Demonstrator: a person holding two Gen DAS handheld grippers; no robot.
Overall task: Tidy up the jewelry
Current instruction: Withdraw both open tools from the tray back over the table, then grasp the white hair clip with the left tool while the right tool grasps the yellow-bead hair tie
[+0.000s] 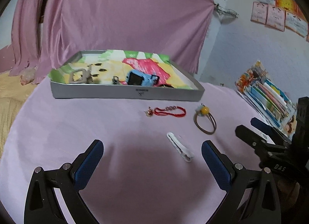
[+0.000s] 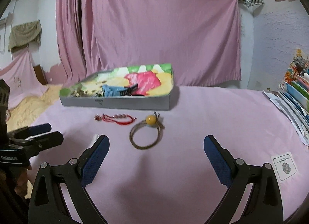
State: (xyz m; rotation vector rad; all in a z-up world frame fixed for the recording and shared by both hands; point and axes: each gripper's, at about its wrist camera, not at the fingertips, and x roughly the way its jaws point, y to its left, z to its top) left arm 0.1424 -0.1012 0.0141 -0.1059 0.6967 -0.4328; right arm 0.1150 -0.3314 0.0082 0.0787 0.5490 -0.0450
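A white hair clip [image 1: 179, 146] lies on the pink cloth, just ahead of my left gripper [image 1: 152, 156] and nearer its right finger. That gripper is open and holds nothing. Beyond the clip lie a red cord bracelet [image 1: 168, 112] and a brown hair tie with a yellow bead [image 1: 204, 122]. Behind them stands a grey tray [image 1: 127, 93] holding a blue watch [image 1: 138, 78] and a silver buckle [image 1: 80, 76]. My right gripper [image 2: 156, 156] is open and empty, with the hair tie [image 2: 146, 136] just ahead of it. The bracelet [image 2: 115, 119] and tray [image 2: 115, 103] lie farther back.
A stack of colourful booklets [image 1: 270, 98] lines the table's right edge. A white label [image 2: 284, 166] is sewn on the cloth at near right. A pink curtain [image 1: 119, 17] hangs behind the tray. Yellow bedding [image 1: 11, 96] lies off the table's left side.
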